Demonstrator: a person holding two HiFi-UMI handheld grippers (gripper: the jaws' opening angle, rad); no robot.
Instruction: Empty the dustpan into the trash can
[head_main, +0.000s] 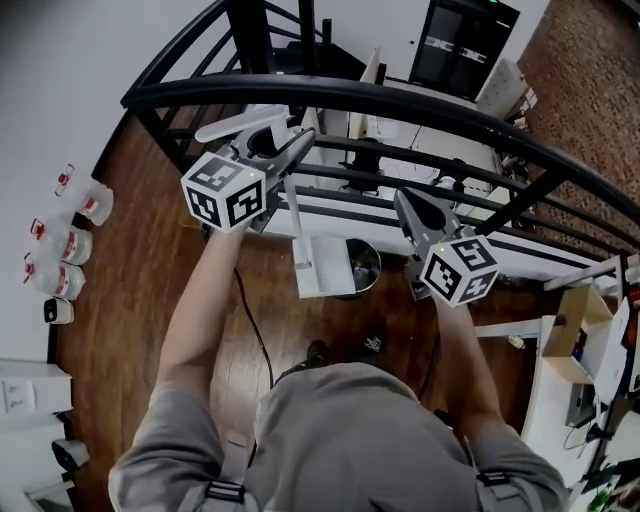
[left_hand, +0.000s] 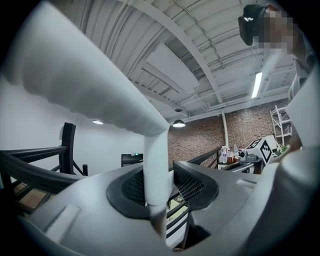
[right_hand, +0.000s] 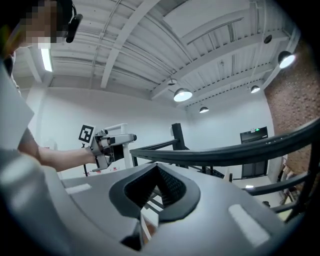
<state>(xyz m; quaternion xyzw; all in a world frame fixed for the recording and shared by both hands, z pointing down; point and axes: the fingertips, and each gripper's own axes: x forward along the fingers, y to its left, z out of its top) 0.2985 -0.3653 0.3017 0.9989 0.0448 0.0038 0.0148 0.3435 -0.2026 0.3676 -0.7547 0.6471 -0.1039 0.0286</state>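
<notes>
Dark wood floor (head_main: 130, 260), curved black railing (head_main: 400, 100), white wall (head_main: 80, 60), brick wall (left_hand: 200, 140), hanging ceiling lamps (right_hand: 182, 94)

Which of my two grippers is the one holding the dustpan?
The left gripper: its jaws are clamped on the handle of the white dustpan, which hangs by the trash can. The right gripper has nothing between its jaws.

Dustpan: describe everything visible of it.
The dustpan is white and plastic-looking, with a long thin handle that ends in a wider grip on top. The left gripper is shut on the handle just under that grip, its fingers pressing from both sides. The pan hangs at the handle's foot, overlapping the trash can in the head view; contact cannot be told.
</notes>
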